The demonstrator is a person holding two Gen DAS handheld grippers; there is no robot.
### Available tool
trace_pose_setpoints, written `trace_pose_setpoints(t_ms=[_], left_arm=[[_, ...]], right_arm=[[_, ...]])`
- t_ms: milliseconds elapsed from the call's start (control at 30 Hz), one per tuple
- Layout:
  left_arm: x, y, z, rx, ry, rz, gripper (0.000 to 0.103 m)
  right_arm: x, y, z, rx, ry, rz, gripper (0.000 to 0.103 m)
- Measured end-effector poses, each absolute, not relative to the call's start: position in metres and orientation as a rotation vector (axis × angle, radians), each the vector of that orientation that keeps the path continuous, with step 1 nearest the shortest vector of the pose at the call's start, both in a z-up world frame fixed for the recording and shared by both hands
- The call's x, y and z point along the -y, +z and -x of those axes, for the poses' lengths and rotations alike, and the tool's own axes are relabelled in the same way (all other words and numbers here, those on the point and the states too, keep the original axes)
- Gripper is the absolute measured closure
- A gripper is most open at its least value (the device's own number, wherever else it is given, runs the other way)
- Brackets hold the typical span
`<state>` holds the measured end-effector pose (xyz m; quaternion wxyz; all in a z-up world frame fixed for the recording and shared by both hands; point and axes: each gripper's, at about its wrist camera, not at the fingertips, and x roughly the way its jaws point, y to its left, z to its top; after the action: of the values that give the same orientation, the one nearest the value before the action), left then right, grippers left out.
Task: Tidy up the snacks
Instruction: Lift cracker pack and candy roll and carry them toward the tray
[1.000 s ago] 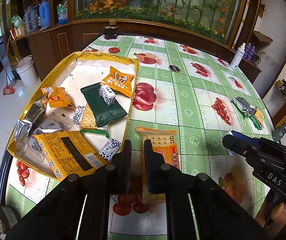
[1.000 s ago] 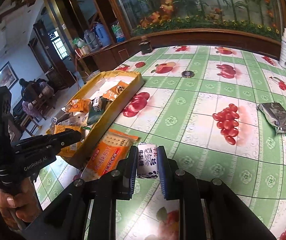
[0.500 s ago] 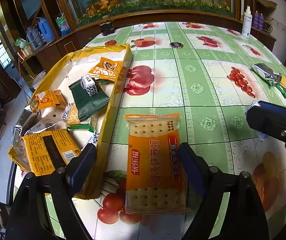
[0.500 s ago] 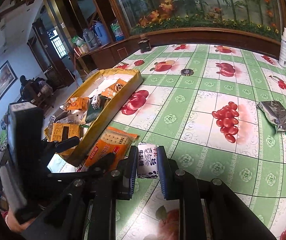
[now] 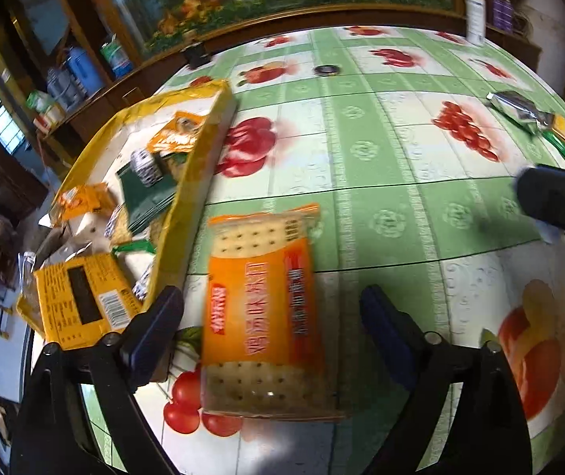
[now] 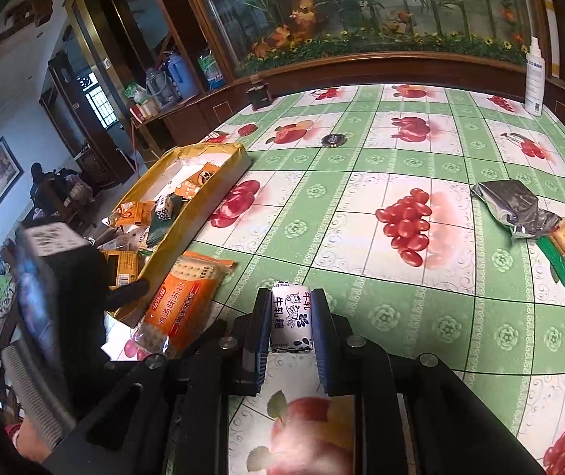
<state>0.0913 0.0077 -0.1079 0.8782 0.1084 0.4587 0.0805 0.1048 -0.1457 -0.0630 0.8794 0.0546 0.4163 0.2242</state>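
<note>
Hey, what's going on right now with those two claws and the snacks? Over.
Left gripper opening around orange cracker pack, not gripping. Right gripper clamped on small candy. Yellow tray alongside; nothing in the way.

The cracker packet [image 5: 260, 308] is motion-blurred at centre frame, its print unreadable. The right gripper [image 5: 555, 204] (right edge, left wrist view) is cut off. The yellow tray [image 6: 219, 182] wall hides part of its snacks.

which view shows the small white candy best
The right wrist view: the white candy sits close and sharp, clamped between the right gripper pads. The left wrist view shows only a blurred white scrap beside that gripper's dark tip.
</note>
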Motion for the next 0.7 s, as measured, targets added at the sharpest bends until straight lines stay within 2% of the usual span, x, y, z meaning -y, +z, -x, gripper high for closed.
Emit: trace_pose_setpoints(t_ms=[233,267,300,367,533,700], left_arm=[[-0.026,-0.112,-0.093,-0.970,0.134,-0.097,0.006],[-0.024,-0.111,-0.092,-0.967,0.114,-0.099,0.014],[-0.025,-0.110,-0.091,-0.974,0.063,-0.057,0.034],[-0.026,-0.108,-0.091,-0.991,0.020,-0.020,0.050],[-0.031,-0.103,-0.087,-0.994,-0.017,0.015,0.051],[-0.053,-0.071,-0.079,-0.925,0.006,0.055,0.051]], right_arm=[[0.148,-0.062,-0.104,-0.867,0.461,-0.115,0.083],[0.147,-0.062,-0.103,-0.867,0.464,-0.115,0.083],[0.145,-0.061,-0.102,-0.865,0.469,-0.113,0.083],[0.141,-0.059,-0.100,-0.861,0.476,-0.106,0.083],[0.136,-0.054,-0.096,-0.852,0.489,-0.099,0.083],[0.132,-0.048,-0.094,-0.844,0.506,-0.102,0.083]])
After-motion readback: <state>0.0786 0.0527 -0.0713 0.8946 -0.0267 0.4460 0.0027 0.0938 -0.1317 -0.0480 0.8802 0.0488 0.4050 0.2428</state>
